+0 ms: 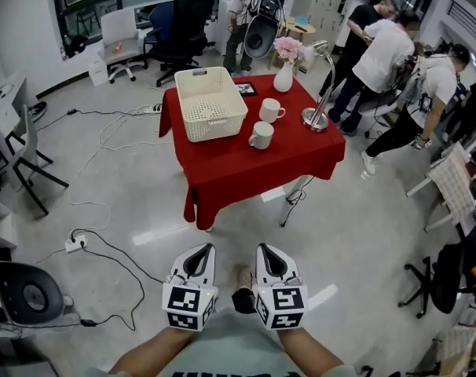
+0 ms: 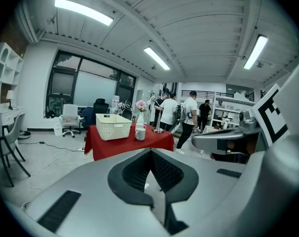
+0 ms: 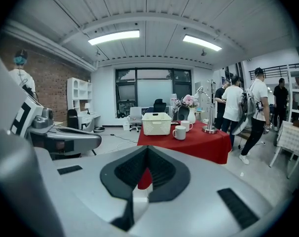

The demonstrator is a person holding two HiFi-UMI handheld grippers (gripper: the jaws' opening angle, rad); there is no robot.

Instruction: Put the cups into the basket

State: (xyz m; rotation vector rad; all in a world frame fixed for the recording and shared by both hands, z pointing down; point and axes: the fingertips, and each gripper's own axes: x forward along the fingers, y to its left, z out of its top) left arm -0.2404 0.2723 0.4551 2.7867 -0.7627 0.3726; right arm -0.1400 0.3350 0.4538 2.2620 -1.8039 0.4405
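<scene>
Two white cups stand on a table with a red cloth [image 1: 246, 167], one [image 1: 261, 135] nearer me and one [image 1: 270, 110] behind it. A cream basket [image 1: 210, 104] with nothing in it sits on the table to their left. Both grippers hang side by side low in the head view, well short of the table. The left gripper [image 1: 200, 252] and the right gripper [image 1: 269, 252] are shut with nothing between their jaws. The right gripper view shows the basket [image 3: 156, 123] and cups [image 3: 179, 132] ahead. In the left gripper view, the basket [image 2: 112, 126] and one cup [image 2: 140, 135] are far off.
A white vase of pink flowers [image 1: 284, 73] and a desk lamp [image 1: 316, 118] stand on the table's right part. Several people [image 1: 379, 53] work behind it at the right. Cables and a power strip [image 1: 75, 244] lie on the floor at the left. Office chairs [image 1: 179, 30] stand at the back.
</scene>
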